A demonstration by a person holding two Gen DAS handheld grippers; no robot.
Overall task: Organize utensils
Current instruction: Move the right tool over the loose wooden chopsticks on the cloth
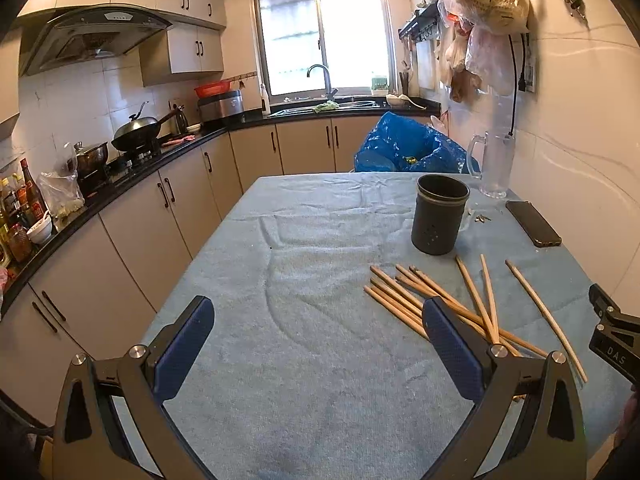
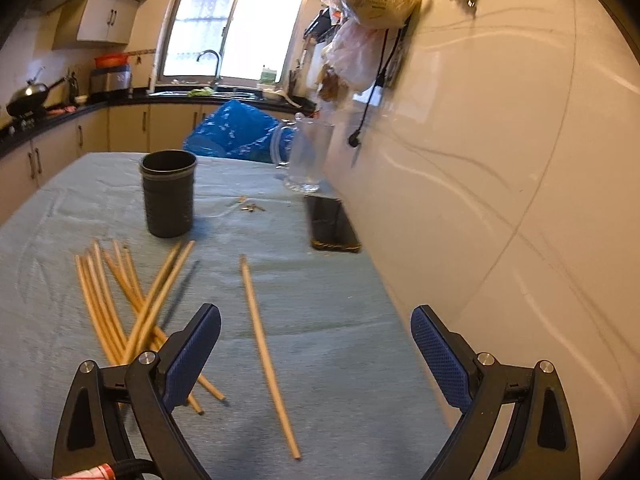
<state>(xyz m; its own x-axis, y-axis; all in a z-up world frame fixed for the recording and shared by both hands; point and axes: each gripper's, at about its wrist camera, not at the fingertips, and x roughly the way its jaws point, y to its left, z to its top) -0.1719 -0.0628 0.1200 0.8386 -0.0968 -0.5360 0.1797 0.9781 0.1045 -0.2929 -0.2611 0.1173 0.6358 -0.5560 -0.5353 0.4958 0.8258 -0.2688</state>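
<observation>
Several wooden chopsticks [image 1: 436, 300] lie in a loose crossed pile on the blue-grey tablecloth [image 1: 312, 264]; the pile also shows in the right wrist view [image 2: 124, 300]. One chopstick [image 2: 266, 354] lies apart to the right. A dark cylindrical utensil holder [image 1: 439, 214] stands upright behind them, seen too in the right wrist view [image 2: 169, 194]. My left gripper [image 1: 318, 326] is open and empty, left of the pile. My right gripper [image 2: 316, 334] is open and empty above the lone chopstick; part of it shows at the left view's right edge [image 1: 614, 336].
A black phone [image 2: 332, 224] and a clear glass mug [image 2: 306, 156] sit by the white wall on the right. Small bits [image 2: 250, 206] lie near the phone. A blue plastic bag [image 1: 408, 148] is behind the table. Kitchen counters run along the left.
</observation>
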